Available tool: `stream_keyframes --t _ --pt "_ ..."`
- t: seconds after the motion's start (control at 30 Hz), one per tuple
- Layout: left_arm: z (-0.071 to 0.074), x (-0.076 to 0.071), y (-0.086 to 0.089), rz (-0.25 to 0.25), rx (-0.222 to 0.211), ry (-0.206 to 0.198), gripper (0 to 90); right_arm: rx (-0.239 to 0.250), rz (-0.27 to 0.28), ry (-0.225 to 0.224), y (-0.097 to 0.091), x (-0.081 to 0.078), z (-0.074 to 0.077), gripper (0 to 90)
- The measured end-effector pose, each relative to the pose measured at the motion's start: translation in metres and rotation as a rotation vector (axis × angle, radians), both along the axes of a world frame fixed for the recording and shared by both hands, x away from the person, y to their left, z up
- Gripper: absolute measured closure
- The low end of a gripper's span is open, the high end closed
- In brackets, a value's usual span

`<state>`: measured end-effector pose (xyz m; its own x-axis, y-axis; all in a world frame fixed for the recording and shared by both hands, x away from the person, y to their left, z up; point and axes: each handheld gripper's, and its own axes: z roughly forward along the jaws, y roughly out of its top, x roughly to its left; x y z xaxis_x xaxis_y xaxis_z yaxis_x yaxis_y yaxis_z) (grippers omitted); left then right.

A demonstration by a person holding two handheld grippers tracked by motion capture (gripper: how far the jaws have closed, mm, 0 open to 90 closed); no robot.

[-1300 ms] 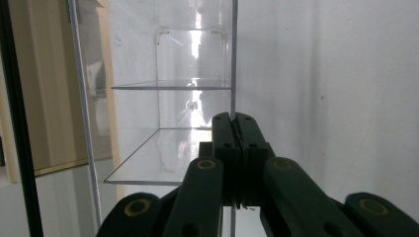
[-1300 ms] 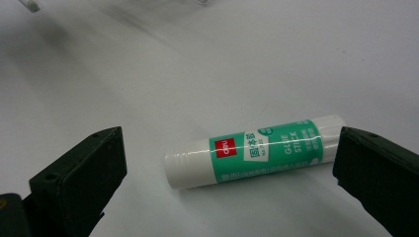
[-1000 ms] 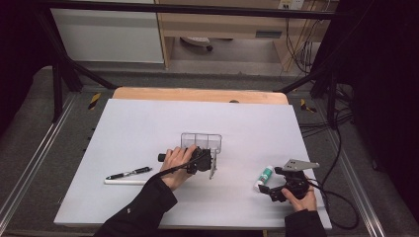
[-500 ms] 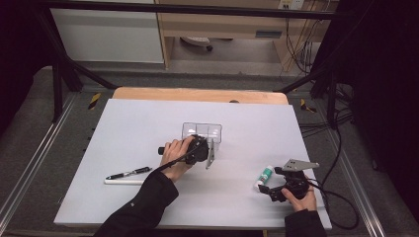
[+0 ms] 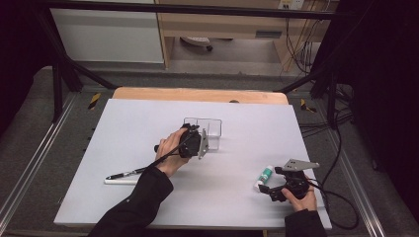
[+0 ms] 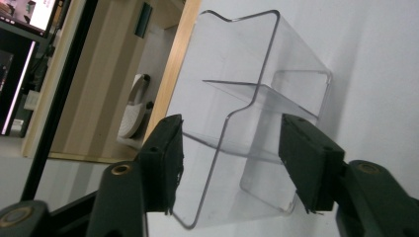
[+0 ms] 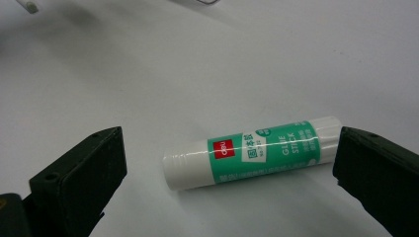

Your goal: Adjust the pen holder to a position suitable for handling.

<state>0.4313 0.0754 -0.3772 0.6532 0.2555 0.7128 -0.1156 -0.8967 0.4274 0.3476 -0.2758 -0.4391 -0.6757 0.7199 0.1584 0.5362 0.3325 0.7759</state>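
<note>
The left gripper (image 5: 200, 140) was at the clear plastic organizer (image 5: 203, 128), which stood near the middle of the white surface (image 5: 247, 123). In the left gripper view its fingers (image 6: 165, 163) had just been opening; they stood apart on both sides of the near wall of the organizer (image 6: 257, 123) and did not press it. The right gripper (image 5: 269, 187) rested at the right front part of the surface. Its fingers (image 7: 84, 173) were wide apart, and the green and white glue stick (image 7: 252, 150) lay flat between them, not touched on either side. A black pen (image 5: 129, 174) lay on the surface beside the person's left sleeve (image 5: 138, 207).
</note>
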Motion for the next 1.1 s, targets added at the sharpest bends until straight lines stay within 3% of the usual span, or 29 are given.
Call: stream_keyframes --t 0.2,0.67,1.03,1.1 --pt "0.004 -0.010 0.020 0.022 -0.112 0.050 30.7 -0.001 -0.002 0.000 0.000 0.000 0.000 0.4" --pt "-0.003 -0.038 0.078 0.105 -0.263 0.240 12.8 -0.005 -0.001 -0.006 0.001 0.000 0.000 0.4" --pt "-0.018 -0.052 0.118 0.182 -0.331 0.352 6.7 -0.006 0.002 -0.006 0.002 0.001 -0.001 0.4" --pt "-0.021 -0.053 0.124 0.193 -0.327 0.363 5.8 -0.006 0.001 -0.006 0.002 0.001 -0.001 0.4"
